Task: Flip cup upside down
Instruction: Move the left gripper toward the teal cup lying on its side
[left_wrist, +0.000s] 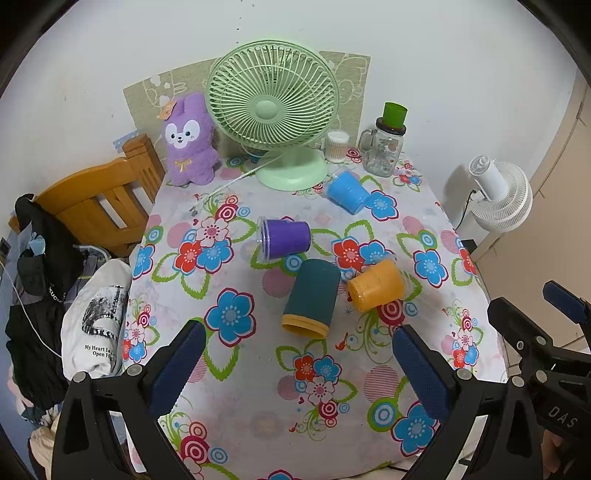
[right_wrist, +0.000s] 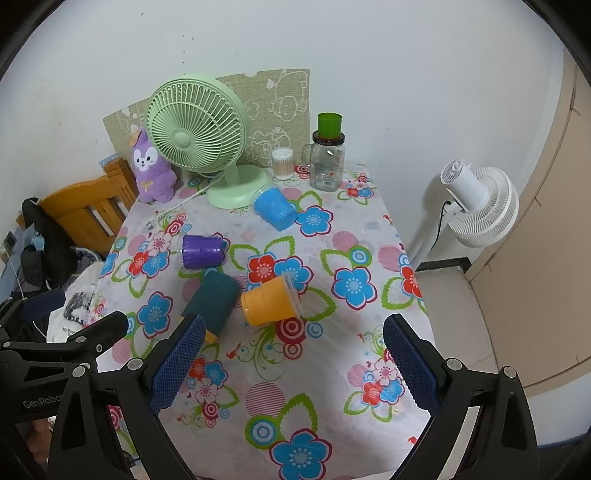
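Several cups lie on their sides on the floral tablecloth (left_wrist: 258, 417): a dark teal cup with a yellow rim (left_wrist: 313, 297) (right_wrist: 214, 299), an orange cup (left_wrist: 376, 284) (right_wrist: 271, 301), a purple cup (left_wrist: 286, 238) (right_wrist: 203, 251) and a blue cup (left_wrist: 347, 192) (right_wrist: 275, 208). My left gripper (left_wrist: 299, 339) is open and empty, hovering just in front of the teal cup. My right gripper (right_wrist: 293, 332) is open and empty, in front of the orange cup. The right gripper also shows at the right edge of the left wrist view (left_wrist: 532, 317).
At the back of the table stand a green desk fan (left_wrist: 273, 110), a purple plush toy (left_wrist: 190, 142), a cotton swab jar (left_wrist: 337, 146) and a glass jar topped by a green cup (left_wrist: 386, 147). A wooden chair (left_wrist: 99, 199) with clothes is at the left, a white fan (left_wrist: 498, 195) at the right.
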